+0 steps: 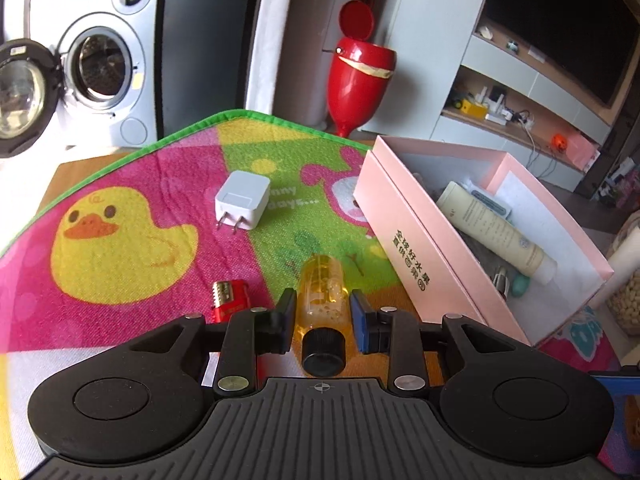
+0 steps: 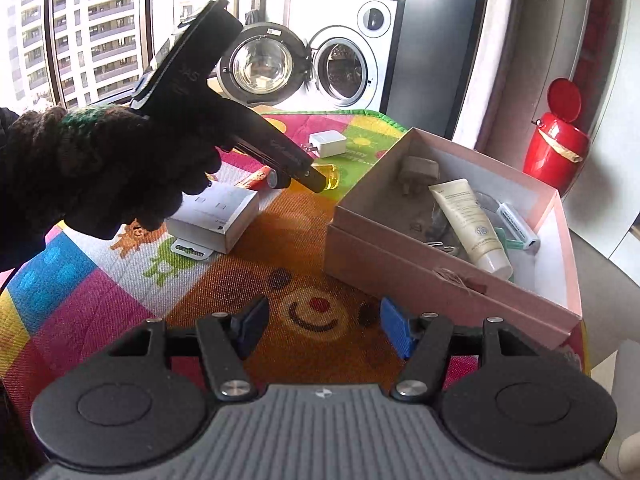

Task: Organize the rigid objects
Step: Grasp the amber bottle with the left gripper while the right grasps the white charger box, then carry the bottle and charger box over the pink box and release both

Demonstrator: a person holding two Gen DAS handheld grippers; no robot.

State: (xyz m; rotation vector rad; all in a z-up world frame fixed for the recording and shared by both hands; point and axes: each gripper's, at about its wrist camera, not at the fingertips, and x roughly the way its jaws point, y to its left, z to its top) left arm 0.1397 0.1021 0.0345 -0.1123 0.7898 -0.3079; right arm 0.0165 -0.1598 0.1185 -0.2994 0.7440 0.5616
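A clear bottle of yellow liquid with a black cap lies on the colourful mat. My left gripper has its jaws on both sides of the bottle, close to its sides; a firm grip cannot be told. The bottle also shows in the right wrist view, partly hidden by the left gripper body. My right gripper is open and empty above the mat, in front of the pink box. The box holds a cream tube and small items.
A white charger plug and a red cylinder lie on the mat. A white carton sits left of the box. A red bin and a washing machine with open door stand behind.
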